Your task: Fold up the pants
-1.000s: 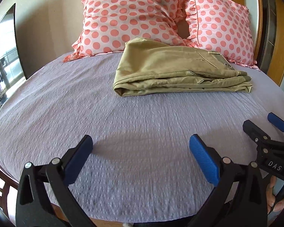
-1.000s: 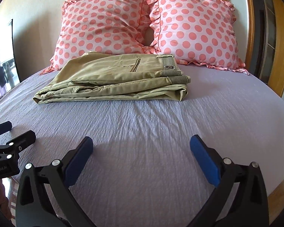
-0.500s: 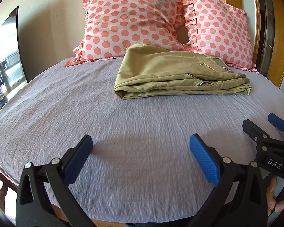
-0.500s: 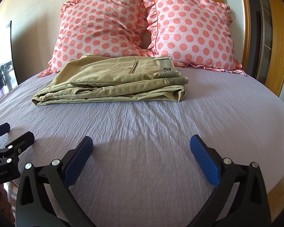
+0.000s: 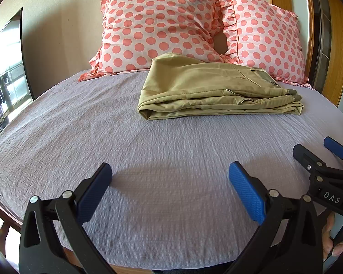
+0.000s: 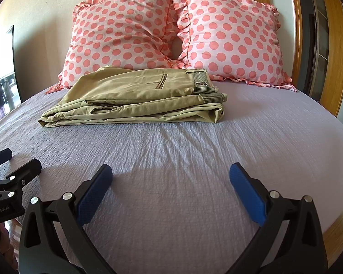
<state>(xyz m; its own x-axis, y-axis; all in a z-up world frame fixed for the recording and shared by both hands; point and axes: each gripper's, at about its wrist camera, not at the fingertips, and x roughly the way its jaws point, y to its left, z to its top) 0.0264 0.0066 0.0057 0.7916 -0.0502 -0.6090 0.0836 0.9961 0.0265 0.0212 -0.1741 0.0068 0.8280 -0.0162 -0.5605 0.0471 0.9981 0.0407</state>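
Khaki pants lie folded in a flat stack on the lavender bed, in front of the pillows; they also show in the right wrist view, waistband to the right. My left gripper is open and empty, low over the sheet near the foot of the bed, well short of the pants. My right gripper is open and empty, also well short of them. Each gripper shows at the edge of the other's view: the right one and the left one.
Two pink polka-dot pillows lean on the wall behind the pants. The lavender sheet covers the bed. A wooden frame stands at the right. A window is at the left.
Both cameras have tilted up a little, so the pillows and wall show more. The pants have not moved. Both grippers stay open.
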